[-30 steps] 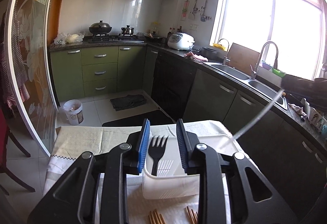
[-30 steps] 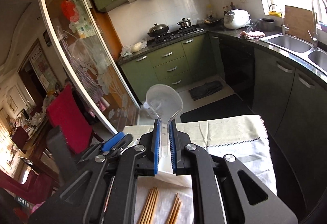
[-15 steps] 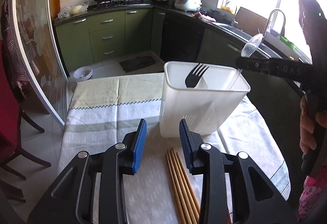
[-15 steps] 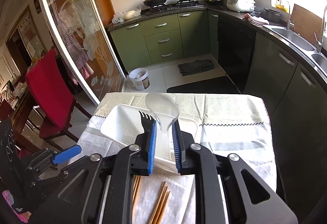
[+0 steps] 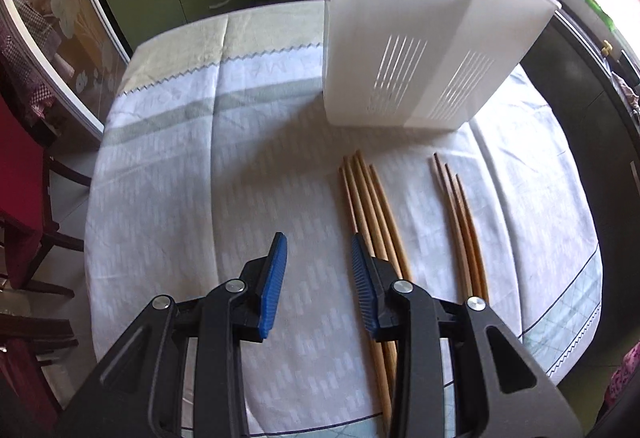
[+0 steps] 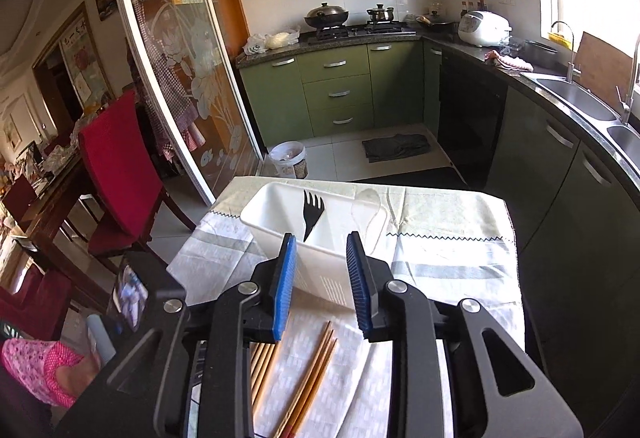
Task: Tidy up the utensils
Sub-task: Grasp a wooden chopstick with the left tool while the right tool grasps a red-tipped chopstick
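A white utensil holder (image 5: 420, 38) stands on the clothed table; in the right wrist view (image 6: 280, 214) it holds a black fork (image 6: 312, 212) and a clear plastic spoon (image 6: 370, 206). Two bundles of wooden chopsticks lie in front of it, a left bundle (image 5: 368, 206) and a right bundle (image 5: 460, 210); the right wrist view also shows chopsticks (image 6: 316, 362). My left gripper (image 5: 318, 262) is open and empty, low over the cloth just left of the left bundle. My right gripper (image 6: 320, 270) is open and empty, above the holder's near side.
The table has a white and pale green cloth (image 5: 168, 166). A red chair (image 6: 116, 166) stands at its left. Green cabinets (image 6: 336, 90), a stove and a sink counter (image 6: 580, 102) line the kitchen beyond. A white bucket (image 6: 288, 158) is on the floor.
My right gripper opened and let go of the clear spoon, which now stands in the holder. My left gripper dropped down toward the chopsticks on the cloth.
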{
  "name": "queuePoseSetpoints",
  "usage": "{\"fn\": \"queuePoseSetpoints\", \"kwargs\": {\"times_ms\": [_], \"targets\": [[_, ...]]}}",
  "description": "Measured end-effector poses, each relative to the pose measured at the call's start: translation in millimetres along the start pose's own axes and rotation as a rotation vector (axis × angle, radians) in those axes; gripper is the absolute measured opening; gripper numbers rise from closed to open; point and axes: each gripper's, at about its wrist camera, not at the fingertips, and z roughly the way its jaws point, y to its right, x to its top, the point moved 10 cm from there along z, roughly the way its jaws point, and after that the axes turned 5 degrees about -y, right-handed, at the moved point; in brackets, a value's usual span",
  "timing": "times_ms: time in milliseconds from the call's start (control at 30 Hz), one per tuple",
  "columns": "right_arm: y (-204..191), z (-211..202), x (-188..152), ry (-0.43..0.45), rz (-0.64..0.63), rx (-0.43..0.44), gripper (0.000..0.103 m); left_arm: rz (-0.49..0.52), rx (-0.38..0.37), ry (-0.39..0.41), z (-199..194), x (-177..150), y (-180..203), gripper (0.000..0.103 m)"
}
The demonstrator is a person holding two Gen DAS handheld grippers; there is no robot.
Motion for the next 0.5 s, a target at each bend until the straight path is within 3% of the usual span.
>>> {"fn": "queuePoseSetpoints", "kwargs": {"times_ms": [233,500], "targets": [[0.4,-5.9,-33.4,-0.039,-0.009,0.028,0.028,-0.003,0.011,-0.058,14.9,-4.0,3.7,0.032],[12.1,-8.4,-45.4,-0.053,0.02,0.043,0.03,0.006,0.015,-0.095,20.7,-8.6,9.7,0.032]]}}
